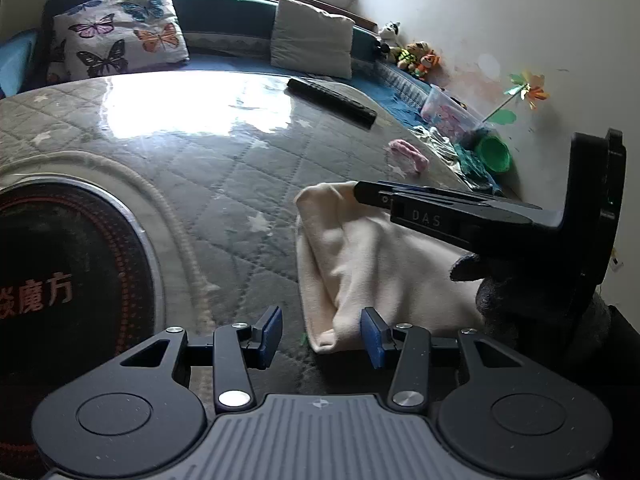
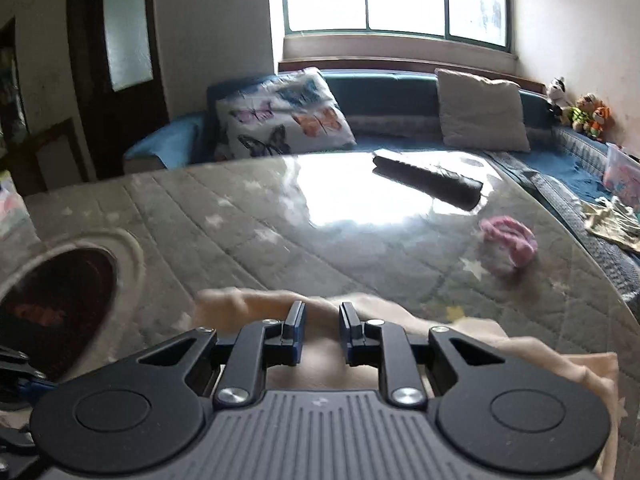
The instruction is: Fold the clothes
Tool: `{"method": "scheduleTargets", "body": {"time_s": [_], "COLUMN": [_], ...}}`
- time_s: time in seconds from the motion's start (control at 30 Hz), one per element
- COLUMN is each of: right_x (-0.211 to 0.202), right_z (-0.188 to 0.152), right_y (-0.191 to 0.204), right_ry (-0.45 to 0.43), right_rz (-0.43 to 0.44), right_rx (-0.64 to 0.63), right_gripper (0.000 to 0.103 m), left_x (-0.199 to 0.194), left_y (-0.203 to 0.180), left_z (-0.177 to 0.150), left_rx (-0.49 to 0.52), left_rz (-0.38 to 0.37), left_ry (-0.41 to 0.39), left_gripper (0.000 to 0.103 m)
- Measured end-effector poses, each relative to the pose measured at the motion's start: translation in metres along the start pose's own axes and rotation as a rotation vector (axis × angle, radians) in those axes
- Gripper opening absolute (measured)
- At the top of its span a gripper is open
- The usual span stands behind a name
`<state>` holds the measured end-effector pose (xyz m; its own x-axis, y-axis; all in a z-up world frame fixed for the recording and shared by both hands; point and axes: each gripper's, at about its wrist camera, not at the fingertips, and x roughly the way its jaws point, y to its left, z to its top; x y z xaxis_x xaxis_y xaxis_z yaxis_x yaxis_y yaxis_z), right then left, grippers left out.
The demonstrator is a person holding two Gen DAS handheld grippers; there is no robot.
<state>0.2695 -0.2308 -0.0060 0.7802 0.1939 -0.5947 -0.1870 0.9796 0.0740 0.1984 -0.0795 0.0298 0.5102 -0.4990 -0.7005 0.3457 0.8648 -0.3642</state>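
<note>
My right gripper (image 2: 322, 334), jaws narrowly apart over the cream cloth (image 1: 360, 256), grips nothing; left gripper (image 1: 320, 336) half-open, empty, near the table's (image 1: 180, 168) edge.

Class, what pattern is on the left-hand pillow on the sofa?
Coloured butterflies on white: the pillow shows best in the left wrist view.

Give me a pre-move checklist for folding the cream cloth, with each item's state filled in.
1. Cream cloth lies on the table: ok.
2. Left gripper open, nothing between its pads: ok.
3. Right gripper over the cloth, narrow gap: ok.
4. Right gripper holding cloth: cannot tell.
5. Pink cloth lies apart from the fold: ok.
6. Remote lies far back, out of the way: ok.
</note>
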Motion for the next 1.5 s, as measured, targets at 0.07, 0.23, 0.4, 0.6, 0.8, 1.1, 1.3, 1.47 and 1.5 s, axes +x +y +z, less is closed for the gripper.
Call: {"method": "scheduleTargets", "body": {"time_s": [0.07, 0.23, 0.4, 0.6, 0.8, 1.1, 1.3, 1.47, 1.5], "right_x": [0.006, 0.022, -0.004, -0.037, -0.063, -0.104, -0.116, -0.129, -0.133], "right_z": [0.002, -0.001, -0.003, -0.028, -0.058, -0.077, -0.082, -0.095, -0.096], "right_y": [0.006, 0.016, 0.016, 0.032, 0.066, 0.049, -0.012, -0.048, -0.048], "right_ry": [0.013, 0.038, 0.021, 0.03, -0.001, -0.044, -0.06, -0.04, -0.044], "right_rz": [0.015, -0.008, 0.01, 0.049, 0.068, 0.079, -0.128, -0.185, -0.189], "right_rx": [-0.011, -0.048, -0.038, -0.104, -0.196, -0.088, 0.043, 0.158, 0.159], "right_gripper": [0.019, 0.018, 0.019, 0.022, 0.026, 0.029, 0.03, 0.03, 0.035], "left_x": [-0.002, -0.011, -0.018, -0.031, -0.045, -0.055, -0.056, -0.055, -0.053], "left_y": [0.002, 0.006, 0.012, 0.012, 0.013, 0.015, 0.013, 0.003, 0.001], "left_z": [-0.001, -0.006, -0.01, -0.021, -0.029, -0.044, -0.053, -0.059, -0.06], "left_rx": [-0.01, -0.012, -0.029, -0.045, -0.055, -0.066, -0.065, -0.027, -0.02], "left_rz": [0.003, 0.029, 0.067, 0.07, 0.086, 0.088, 0.086, 0.096, 0.096], "left_ry": [0.002, 0.008, 0.007, -0.008, -0.029, -0.037, -0.034, -0.027, -0.023], "left_gripper": [0.047, 0.047, 0.049, 0.05, 0.054, 0.056, 0.061, 0.069, 0.07]}}
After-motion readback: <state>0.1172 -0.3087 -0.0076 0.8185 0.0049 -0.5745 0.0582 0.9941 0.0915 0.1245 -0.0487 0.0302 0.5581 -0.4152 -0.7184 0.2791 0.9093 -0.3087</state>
